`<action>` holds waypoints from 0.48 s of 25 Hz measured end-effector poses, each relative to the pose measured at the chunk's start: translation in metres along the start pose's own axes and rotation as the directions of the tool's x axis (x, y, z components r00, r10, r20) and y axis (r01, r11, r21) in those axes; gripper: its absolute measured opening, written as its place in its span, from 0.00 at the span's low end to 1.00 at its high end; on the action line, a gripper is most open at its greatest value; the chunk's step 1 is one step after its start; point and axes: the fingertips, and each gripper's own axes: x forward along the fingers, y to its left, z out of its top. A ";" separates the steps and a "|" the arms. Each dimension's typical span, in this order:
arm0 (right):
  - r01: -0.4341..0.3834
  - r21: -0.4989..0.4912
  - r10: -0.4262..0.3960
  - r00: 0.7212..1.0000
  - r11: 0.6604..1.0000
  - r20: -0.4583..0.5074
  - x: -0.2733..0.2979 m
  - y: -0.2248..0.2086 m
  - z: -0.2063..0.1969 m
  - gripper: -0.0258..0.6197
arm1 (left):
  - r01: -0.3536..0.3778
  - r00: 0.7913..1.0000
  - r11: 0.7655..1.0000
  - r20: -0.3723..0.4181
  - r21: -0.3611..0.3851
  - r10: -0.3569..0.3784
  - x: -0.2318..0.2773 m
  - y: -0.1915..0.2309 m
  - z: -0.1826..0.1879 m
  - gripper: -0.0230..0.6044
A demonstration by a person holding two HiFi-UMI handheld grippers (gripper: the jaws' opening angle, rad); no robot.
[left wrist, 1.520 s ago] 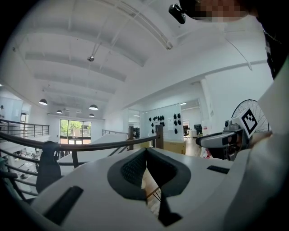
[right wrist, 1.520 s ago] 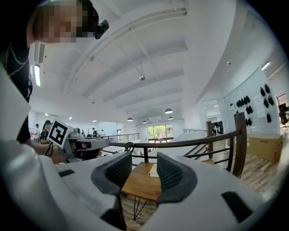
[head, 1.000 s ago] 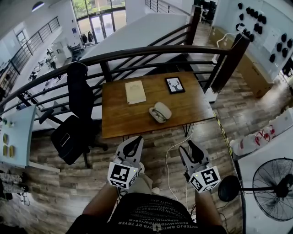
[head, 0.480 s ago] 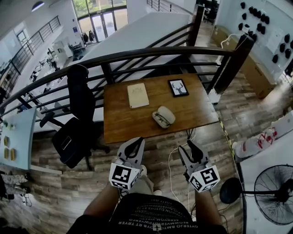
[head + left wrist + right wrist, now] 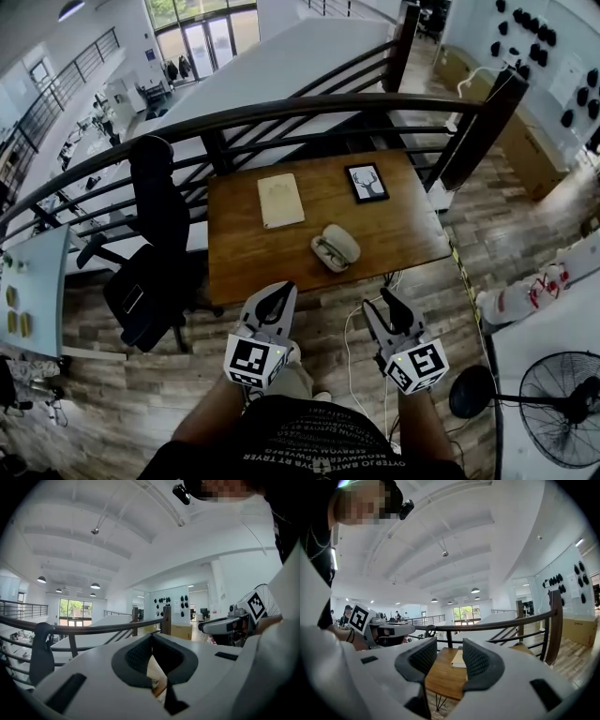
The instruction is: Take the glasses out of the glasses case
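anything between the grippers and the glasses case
Nothing visible. Left gripper and right gripper hang short of the table; the glasses case lies open near its front edge, notebook and picture beyond it.

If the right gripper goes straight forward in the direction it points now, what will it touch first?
The right gripper would most likely meet the wooden table near its front edge, which shows between its open jaws; the beige notebook lies farther on. Depth is unclear.

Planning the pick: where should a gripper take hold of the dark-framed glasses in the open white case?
Probably the middle of the dark-framed glasses, from straight above: they lie flat in the open white oval case, whose rim blocks a sideways approach.
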 end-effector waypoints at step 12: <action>0.022 0.006 -0.022 1.000 1.000 -0.010 0.053 -0.021 0.014 0.29 | 0.038 0.999 0.999 0.005 -0.002 -0.038 0.051 0.041 0.012 0.08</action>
